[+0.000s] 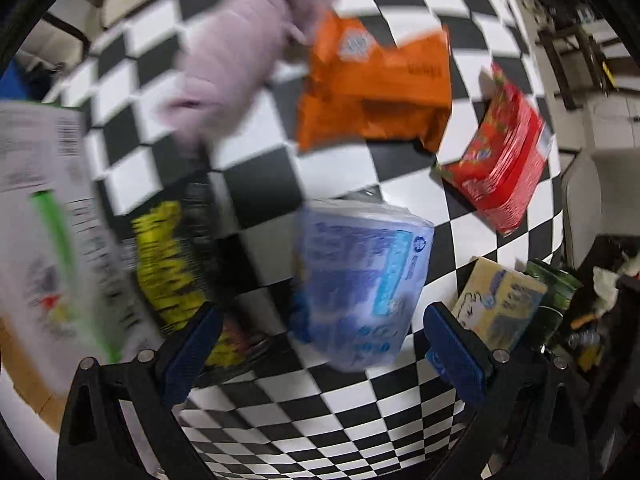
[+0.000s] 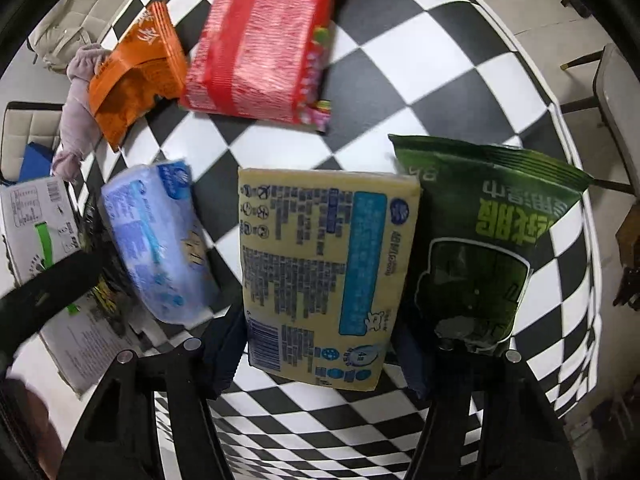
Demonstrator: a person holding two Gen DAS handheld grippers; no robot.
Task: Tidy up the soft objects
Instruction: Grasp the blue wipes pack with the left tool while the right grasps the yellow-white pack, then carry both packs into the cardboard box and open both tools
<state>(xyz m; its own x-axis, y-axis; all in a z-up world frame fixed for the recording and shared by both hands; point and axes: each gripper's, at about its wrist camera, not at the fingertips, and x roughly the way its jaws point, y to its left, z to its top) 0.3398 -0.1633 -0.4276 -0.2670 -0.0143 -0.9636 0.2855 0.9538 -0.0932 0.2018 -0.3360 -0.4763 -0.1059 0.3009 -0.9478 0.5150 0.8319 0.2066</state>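
Both hands hang over the checkered table (image 2: pixel 400 92): the right gripper (image 2: pixel 316 354) brackets the yellow pack (image 2: pixel 324 272), fingers not clearly clamped, the left gripper (image 1: pixel 320 344) spreads around the blue pack (image 1: pixel 360 280); squeezing comes next.

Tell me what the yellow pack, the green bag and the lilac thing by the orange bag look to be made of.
Yellow pack: thin printed plastic film, slightly glossy, over a soft block, probably tissues.
Green bag: glossy plastic or foil-type film, with a crimped top seam and sheen.
Lilac thing: matte, fuzzy fabric, seemingly a plush toy or cloth; too blurred to say which.
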